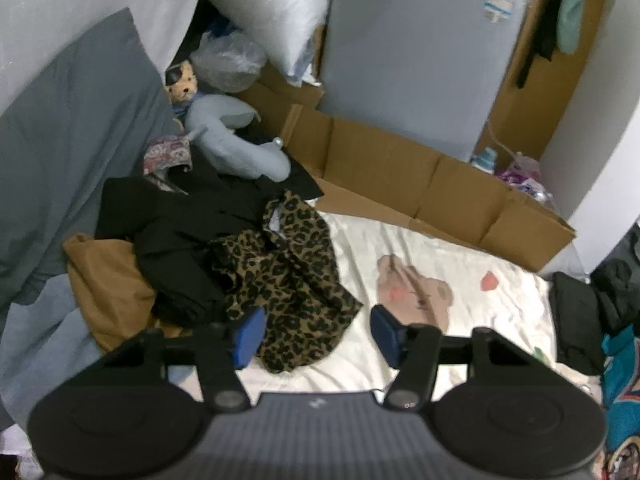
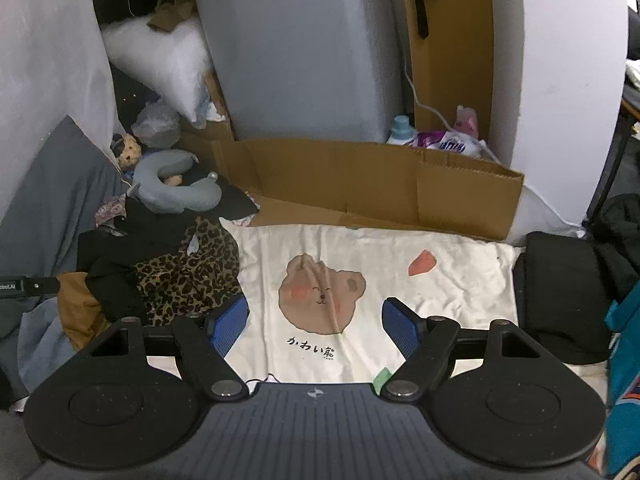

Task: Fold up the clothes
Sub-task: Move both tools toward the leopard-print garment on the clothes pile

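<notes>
A crumpled leopard-print garment (image 1: 292,280) lies on a cream sheet with a bear print (image 1: 420,292), on top of a black garment (image 1: 188,232) and a tan one (image 1: 104,284). My left gripper (image 1: 316,334) is open and empty, its blue pads just over the leopard garment's near edge. In the right wrist view the leopard garment (image 2: 192,276) lies to the left, the bear-print sheet (image 2: 360,280) ahead. My right gripper (image 2: 316,326) is open and empty above the sheet.
A flattened cardboard box (image 1: 420,184) stands along the back. A grey neck pillow (image 1: 236,140), a plush toy (image 1: 182,86) and a white pillow (image 1: 272,4) sit back left. Black clothing (image 2: 560,292) and a teal garment (image 2: 624,360) lie at the right.
</notes>
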`<action>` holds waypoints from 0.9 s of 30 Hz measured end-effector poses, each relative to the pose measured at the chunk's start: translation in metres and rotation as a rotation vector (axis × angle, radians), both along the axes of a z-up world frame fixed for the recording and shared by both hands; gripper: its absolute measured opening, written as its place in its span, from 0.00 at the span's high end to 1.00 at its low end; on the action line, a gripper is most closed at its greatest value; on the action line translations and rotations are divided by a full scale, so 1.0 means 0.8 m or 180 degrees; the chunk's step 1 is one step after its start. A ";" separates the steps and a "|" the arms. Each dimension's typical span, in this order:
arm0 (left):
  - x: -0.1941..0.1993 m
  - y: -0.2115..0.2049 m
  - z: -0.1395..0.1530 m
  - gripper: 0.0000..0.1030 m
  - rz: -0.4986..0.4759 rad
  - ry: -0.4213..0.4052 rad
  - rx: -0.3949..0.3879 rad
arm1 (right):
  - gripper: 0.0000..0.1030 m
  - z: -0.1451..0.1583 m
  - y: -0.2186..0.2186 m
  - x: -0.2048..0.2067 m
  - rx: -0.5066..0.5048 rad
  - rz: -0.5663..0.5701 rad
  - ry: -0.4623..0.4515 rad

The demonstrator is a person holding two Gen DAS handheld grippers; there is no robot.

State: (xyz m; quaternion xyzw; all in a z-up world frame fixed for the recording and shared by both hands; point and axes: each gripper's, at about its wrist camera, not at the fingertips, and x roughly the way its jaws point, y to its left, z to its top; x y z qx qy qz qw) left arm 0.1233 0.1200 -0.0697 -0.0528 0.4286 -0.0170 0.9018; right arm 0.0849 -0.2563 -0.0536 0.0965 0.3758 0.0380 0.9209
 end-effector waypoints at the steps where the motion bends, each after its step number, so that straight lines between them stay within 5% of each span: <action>1: 0.005 0.003 -0.007 0.42 0.0014 -0.0007 0.0046 | 0.24 -0.008 0.004 0.006 0.0018 -0.0001 0.0008; 12: 0.061 0.050 -0.107 0.42 0.0129 -0.0022 -0.0032 | 0.24 -0.113 0.083 0.070 0.0004 0.0295 -0.0019; 27: 0.119 0.075 -0.226 0.36 0.0110 -0.0128 -0.0006 | 0.18 -0.253 0.172 0.181 0.0041 0.0813 0.0383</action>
